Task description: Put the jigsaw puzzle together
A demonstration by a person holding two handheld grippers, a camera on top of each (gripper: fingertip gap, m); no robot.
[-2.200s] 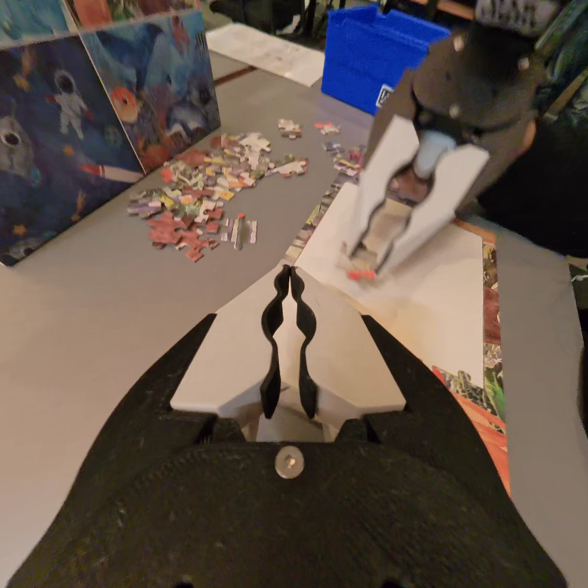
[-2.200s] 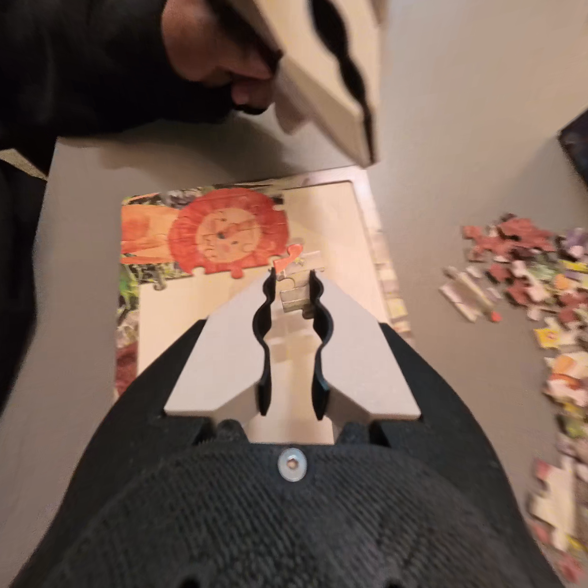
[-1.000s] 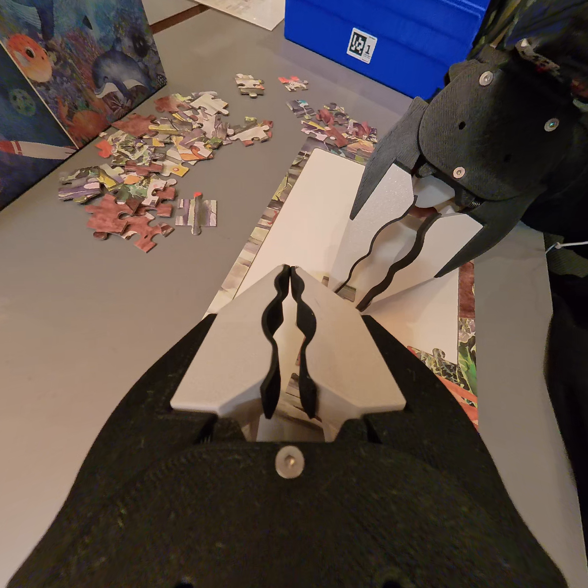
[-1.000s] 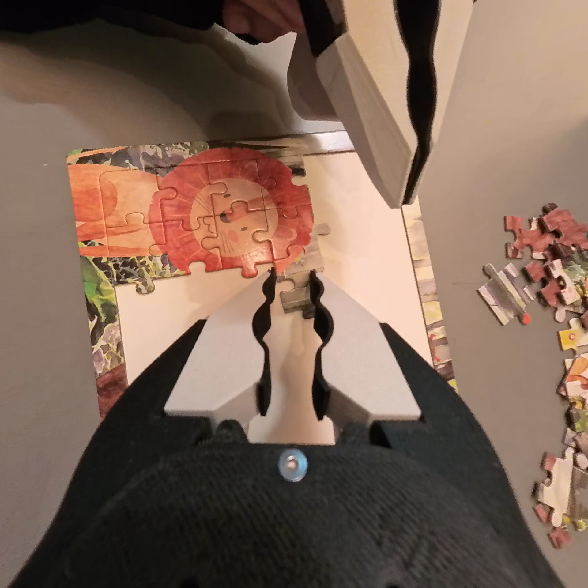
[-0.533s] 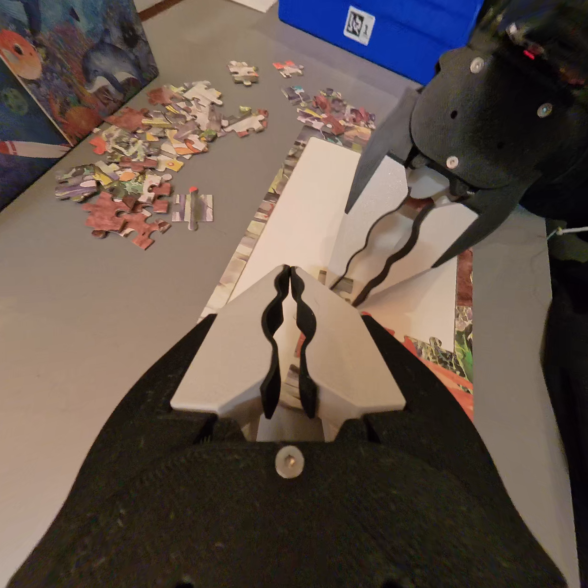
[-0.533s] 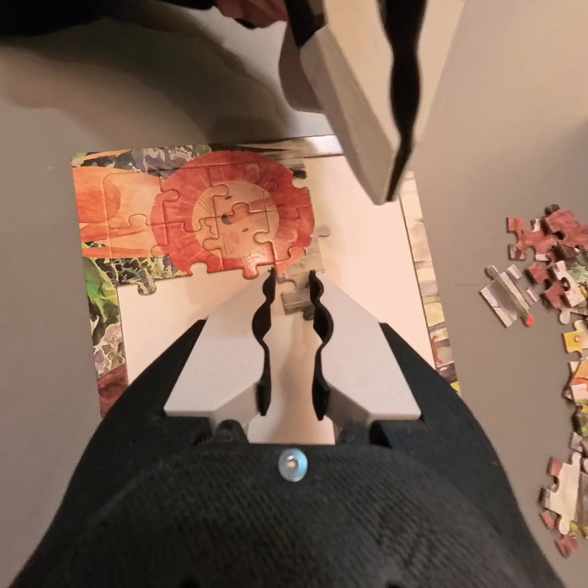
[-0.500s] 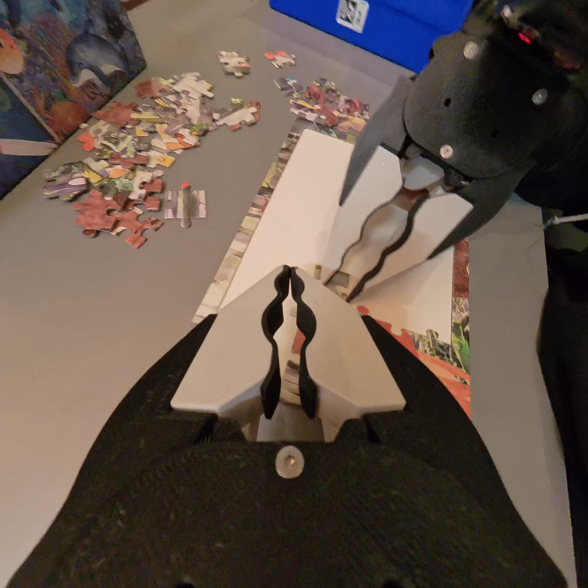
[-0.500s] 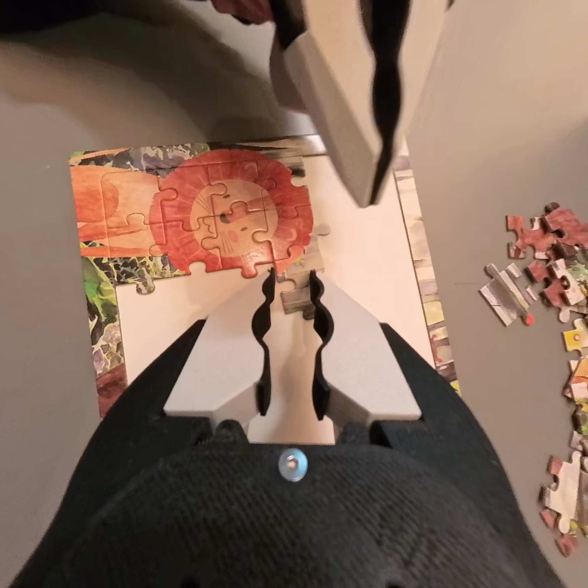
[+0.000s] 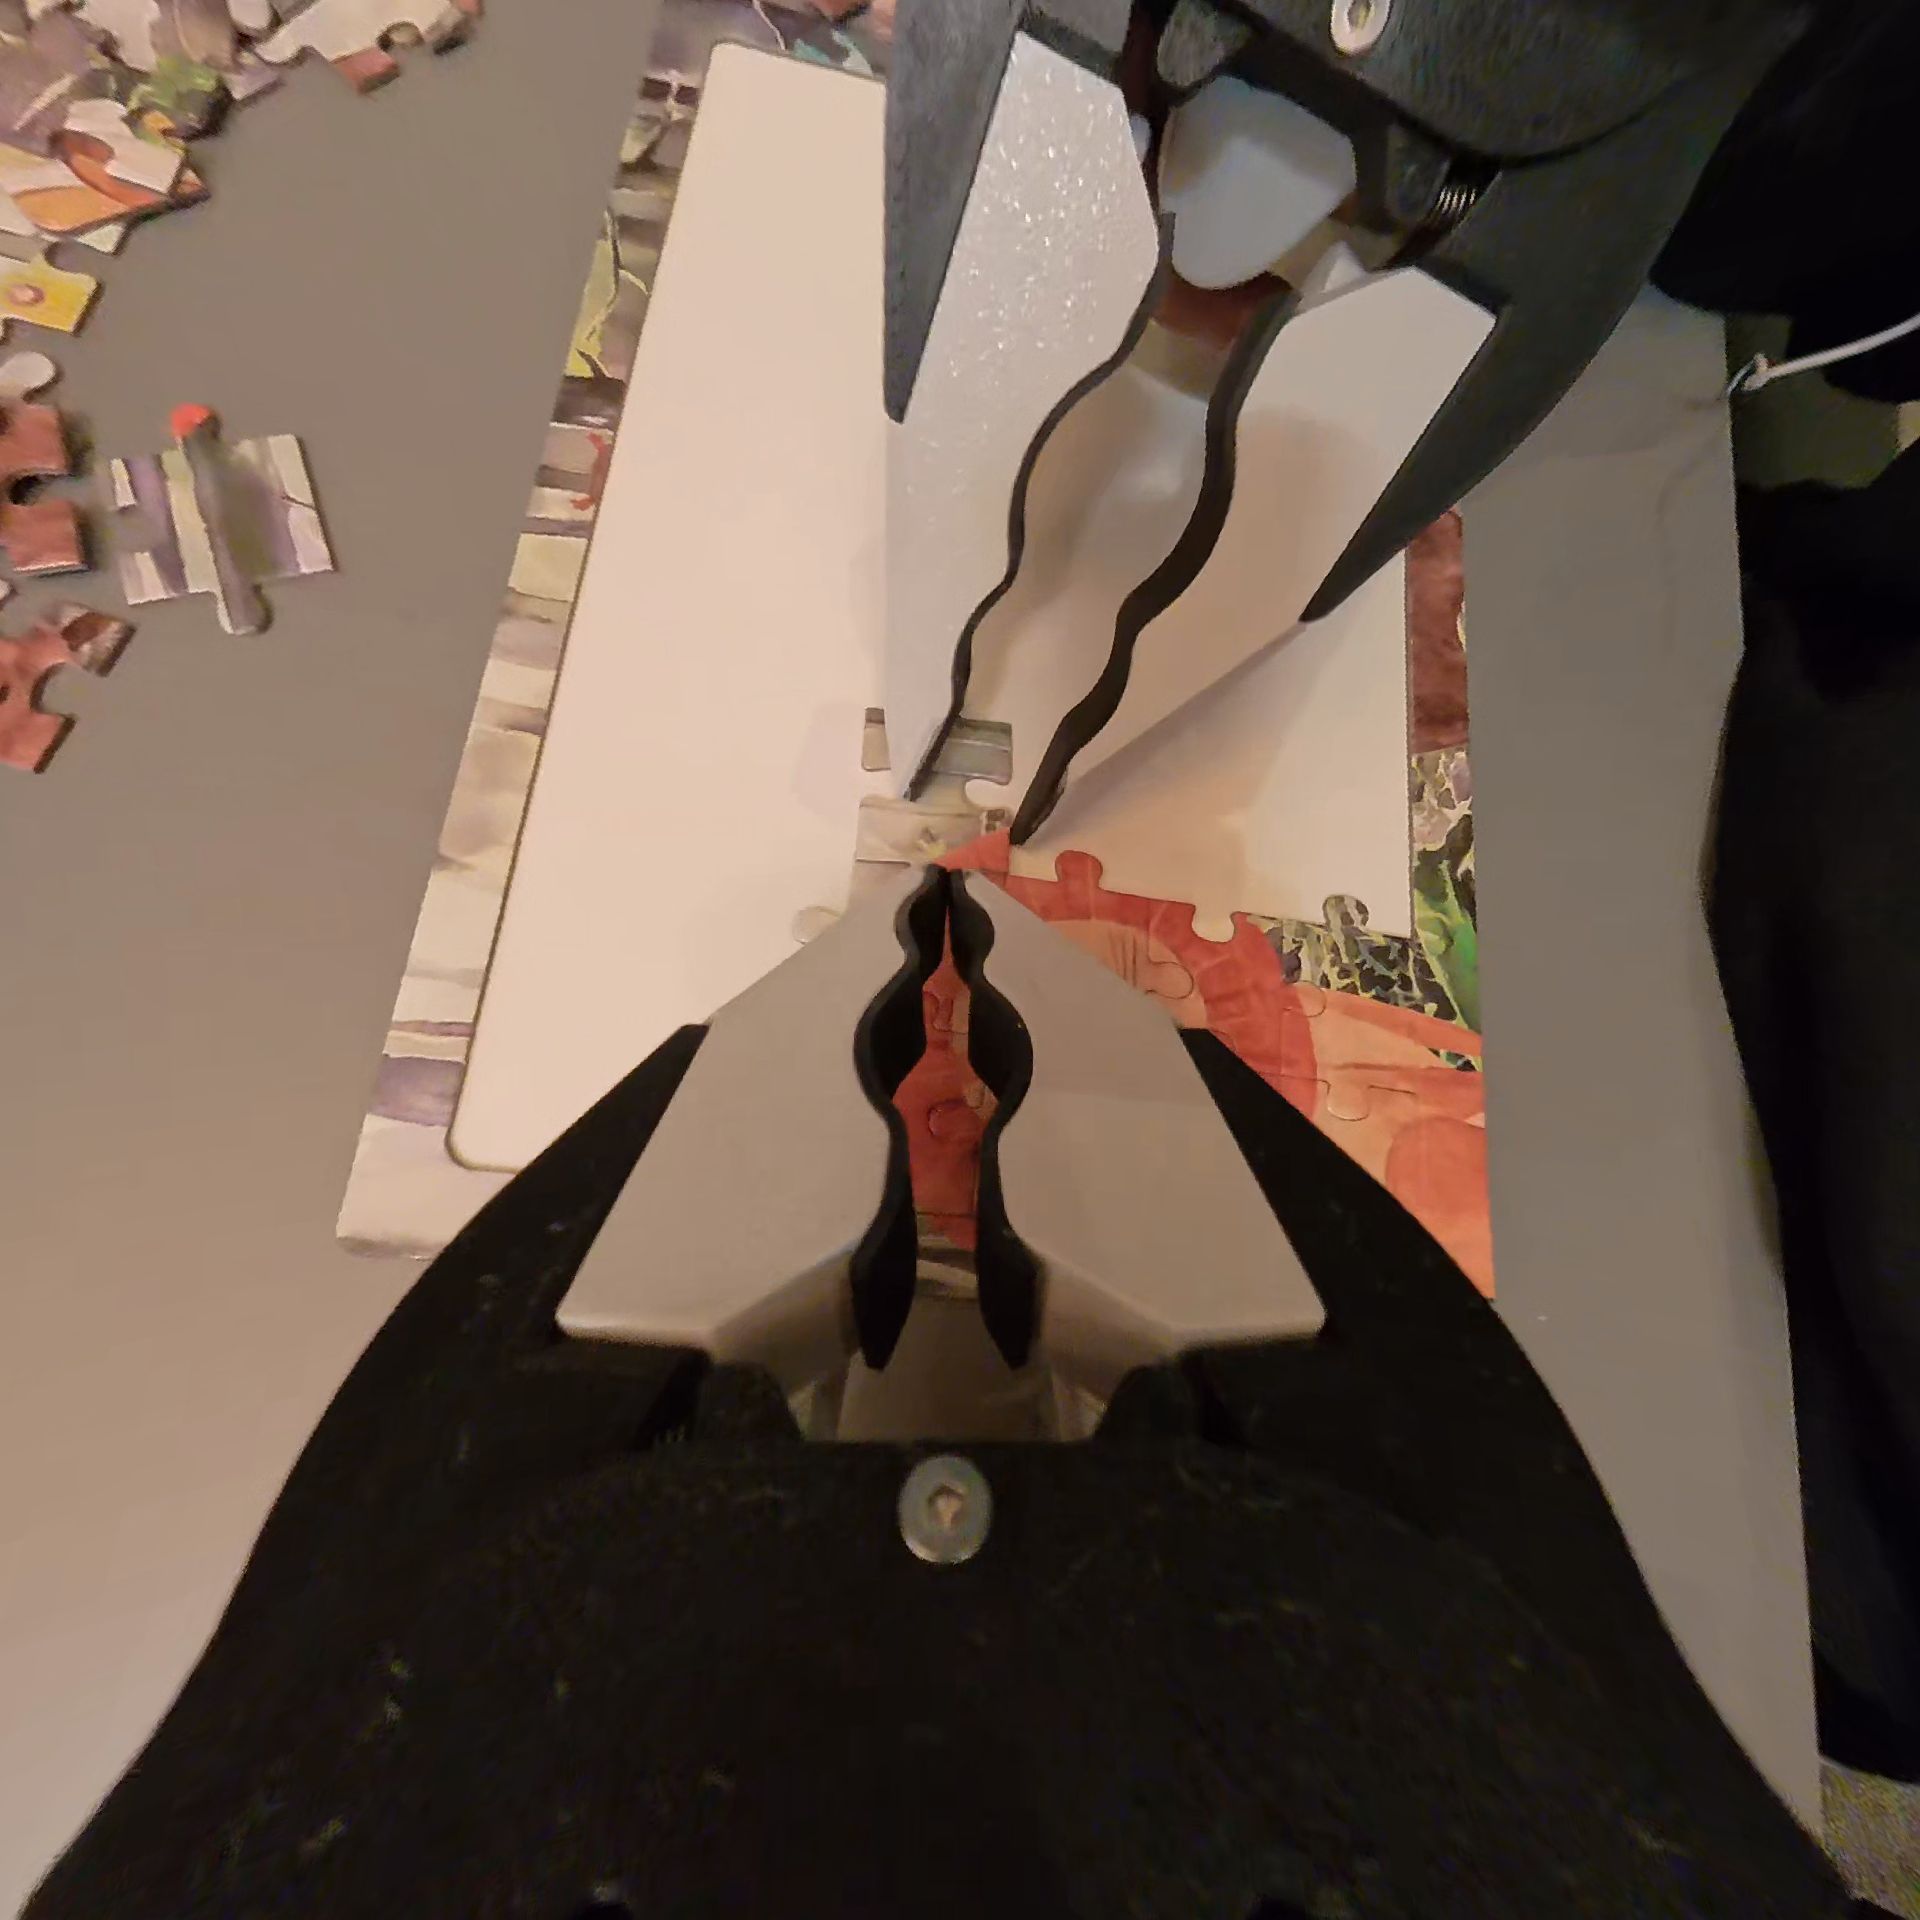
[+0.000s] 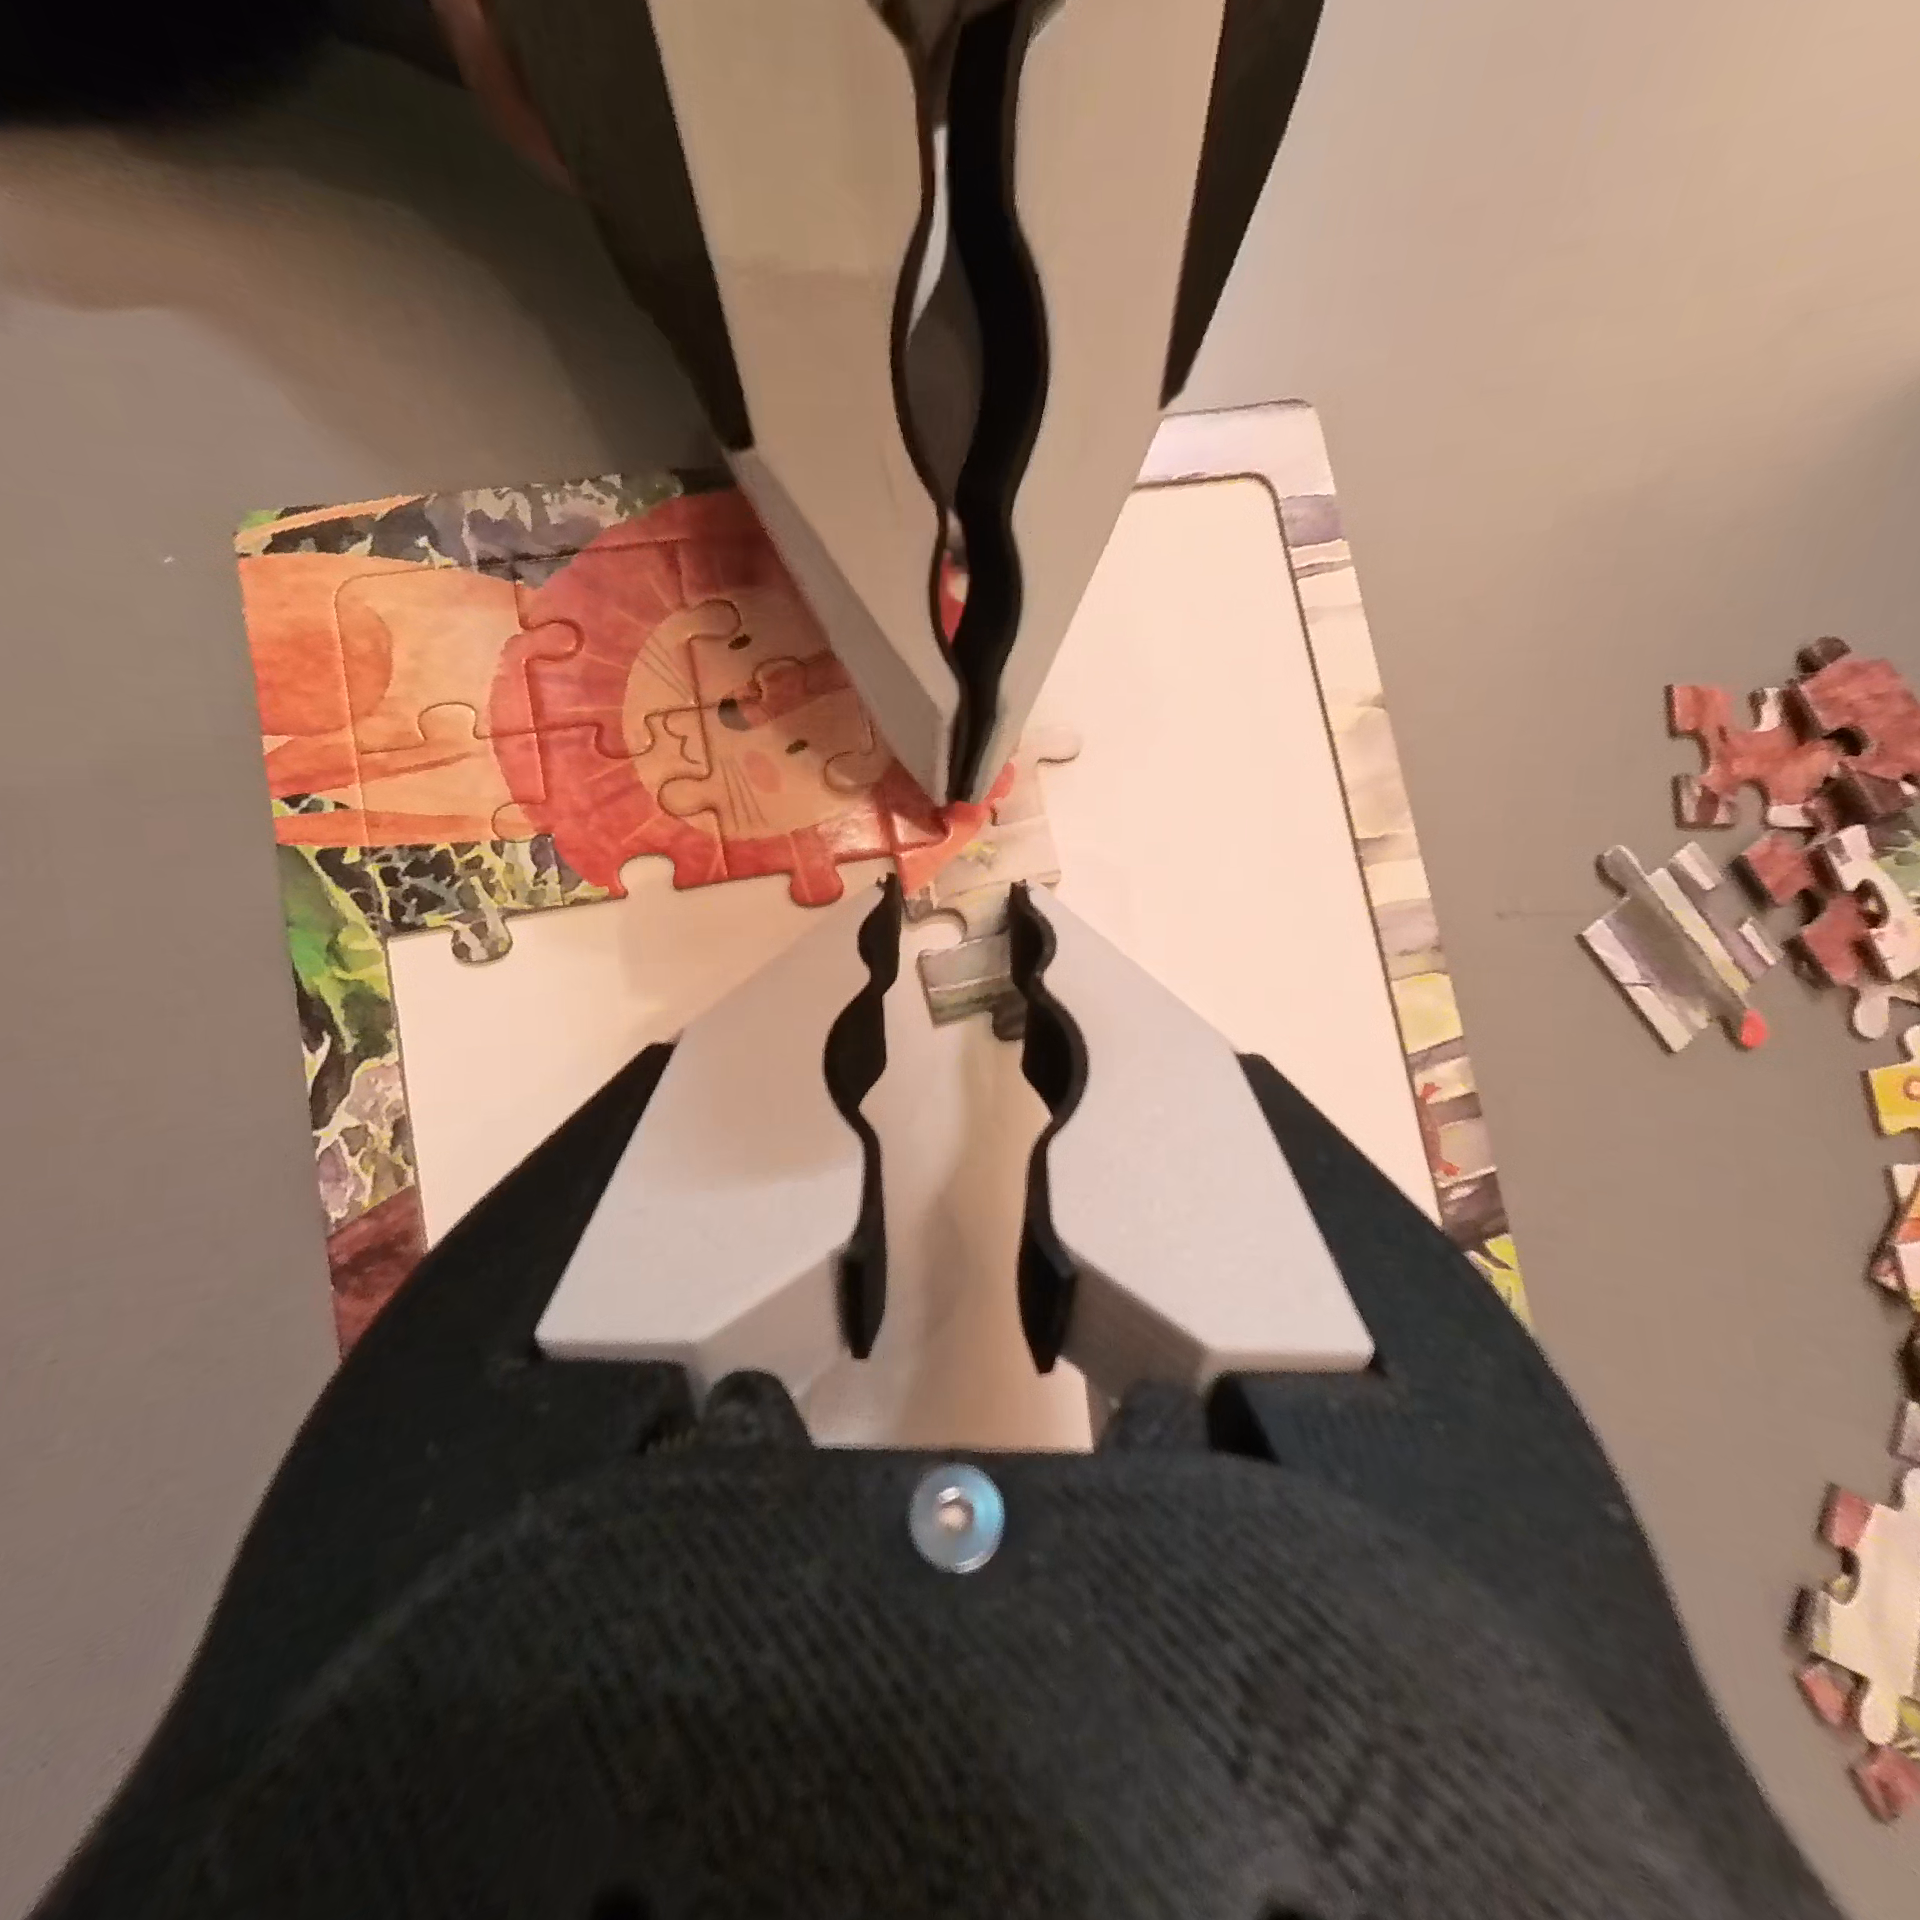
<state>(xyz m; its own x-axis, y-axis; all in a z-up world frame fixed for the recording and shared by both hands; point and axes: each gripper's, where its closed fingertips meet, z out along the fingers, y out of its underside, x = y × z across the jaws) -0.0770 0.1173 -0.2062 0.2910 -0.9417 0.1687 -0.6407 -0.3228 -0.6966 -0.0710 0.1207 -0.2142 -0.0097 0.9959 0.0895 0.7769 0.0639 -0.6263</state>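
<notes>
Left wrist view: left gripper [image 9: 948,876] has its black pads pressed together at the tips, nothing visibly between them. The tips sit at the corner where the assembled lion section [image 9: 1226,997] meets a grey puzzle piece [image 9: 920,831] with an orange corner; whether the tips touch the piece I cannot tell. Right gripper [image 9: 966,805] comes in from the top, fingers parted, its tips down on either side of a second grey piece [image 9: 977,750] that joins the first. Both pieces lie on the white inner area of the puzzle tray [image 9: 727,520], just beyond the lion section. Loose pieces [image 9: 223,520] lie on the grey table [image 9: 260,935] to the left, well apart from the tray. No readable writing here.

Right wrist view: right gripper [image 10: 951,894] is spread, gap clear between the pads. The grey piece [image 10: 971,977] lies flat between the two fingertips, nearer the right-hand pad; contact not clear. Just past the tips is the orange-cornered piece [image 10: 956,831], fitted against the lower edge of the lion face [image 10: 717,748]. Left gripper [image 10: 961,790] points down from the top, pads clenched, tips meeting that orange corner. Tray border [image 10: 1434,1091] is printed with scenery, green foliage at left. More loose pieces [image 10: 1766,831] at the right on the table. No labels or text legible.
</notes>
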